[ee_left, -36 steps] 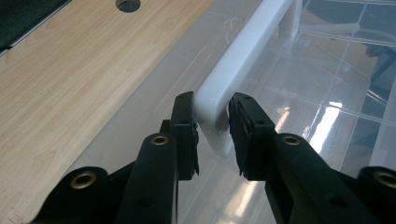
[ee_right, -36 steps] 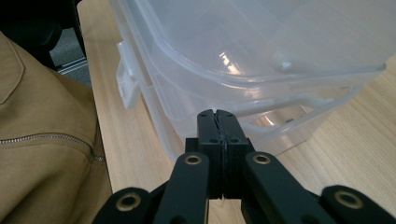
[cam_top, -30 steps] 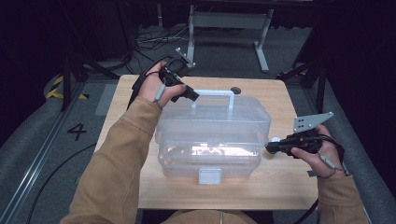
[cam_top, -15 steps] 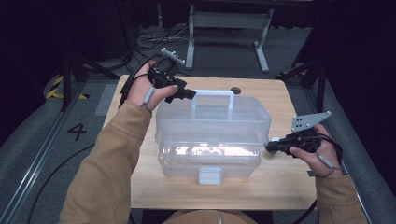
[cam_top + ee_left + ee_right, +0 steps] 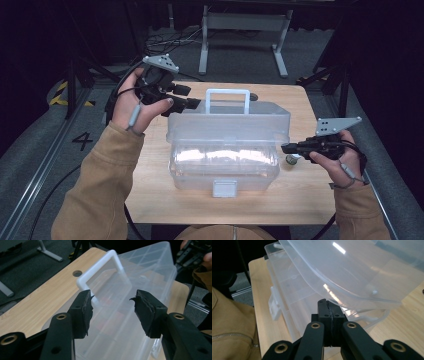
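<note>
Wooden worktop [image 5: 150,165] carries a clear box [image 5: 225,155] at its middle, lid raised and tilted, white handle [image 5: 228,100] standing up at the back and a white latch [image 5: 224,188] at the front. Left tool [image 5: 192,103] hangs just beside the handle's left post; its jaws have just been opening and stand wide with nothing between them. Right tool [image 5: 286,148] sits at the box's right end, jaws pressed together and empty. A small round thing [image 5: 291,160] lies just below it.

Both grippers raised, one jaw pair apart, one together.
Left gripper [image 5: 192,104] has just been opening, nothing apparently between; right gripper [image 5: 286,148] is pressed closed.
</note>
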`<state>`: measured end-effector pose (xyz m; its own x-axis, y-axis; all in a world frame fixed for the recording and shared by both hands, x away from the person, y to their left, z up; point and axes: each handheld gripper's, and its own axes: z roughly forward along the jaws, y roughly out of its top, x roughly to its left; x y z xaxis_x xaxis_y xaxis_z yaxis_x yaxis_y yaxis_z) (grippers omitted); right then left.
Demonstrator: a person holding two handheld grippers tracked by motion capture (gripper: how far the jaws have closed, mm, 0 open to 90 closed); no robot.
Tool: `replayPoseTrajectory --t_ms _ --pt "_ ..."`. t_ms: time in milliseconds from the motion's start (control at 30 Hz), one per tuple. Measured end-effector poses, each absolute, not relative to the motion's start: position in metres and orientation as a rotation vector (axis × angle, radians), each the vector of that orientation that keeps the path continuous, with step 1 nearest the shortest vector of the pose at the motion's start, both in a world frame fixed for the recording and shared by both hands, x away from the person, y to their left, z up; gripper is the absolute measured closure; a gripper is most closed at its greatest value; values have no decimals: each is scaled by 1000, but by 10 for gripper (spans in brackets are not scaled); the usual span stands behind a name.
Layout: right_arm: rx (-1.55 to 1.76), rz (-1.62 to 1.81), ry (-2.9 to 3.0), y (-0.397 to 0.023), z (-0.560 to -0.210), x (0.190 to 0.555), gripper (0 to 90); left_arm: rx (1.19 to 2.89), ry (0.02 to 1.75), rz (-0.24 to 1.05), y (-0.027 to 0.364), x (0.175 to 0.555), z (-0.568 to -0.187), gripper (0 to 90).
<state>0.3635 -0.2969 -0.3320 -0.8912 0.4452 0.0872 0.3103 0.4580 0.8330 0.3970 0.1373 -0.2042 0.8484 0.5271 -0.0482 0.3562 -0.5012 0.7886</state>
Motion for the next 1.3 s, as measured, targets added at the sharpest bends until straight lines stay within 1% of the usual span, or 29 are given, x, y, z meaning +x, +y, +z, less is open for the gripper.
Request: replayPoseTrajectory --t_ms 200,467,733,900,967,1033,1300 --pt "707 1465 2452 -297 -328 365 900 2162 605 237 136 380 -207 488" --pt "755 1515 2351 -296 -325 368 900 2160 582 204 133 369 -216 500" --pt "790 1541 2300 -296 -324 371 900 2146 514 167 131 360 -236 506" --pt "804 1546 2258 -294 -322 372 900 2121 528 151 133 358 -252 525" --pt "818 1563 2240 -293 -322 374 900 2093 546 143 136 358 -259 554" --pt "823 1573 2225 -293 -322 375 900 2059 570 134 140 360 -271 565" --pt "832 1583 2200 -292 -323 376 900 2007 635 185 145 364 -297 611"
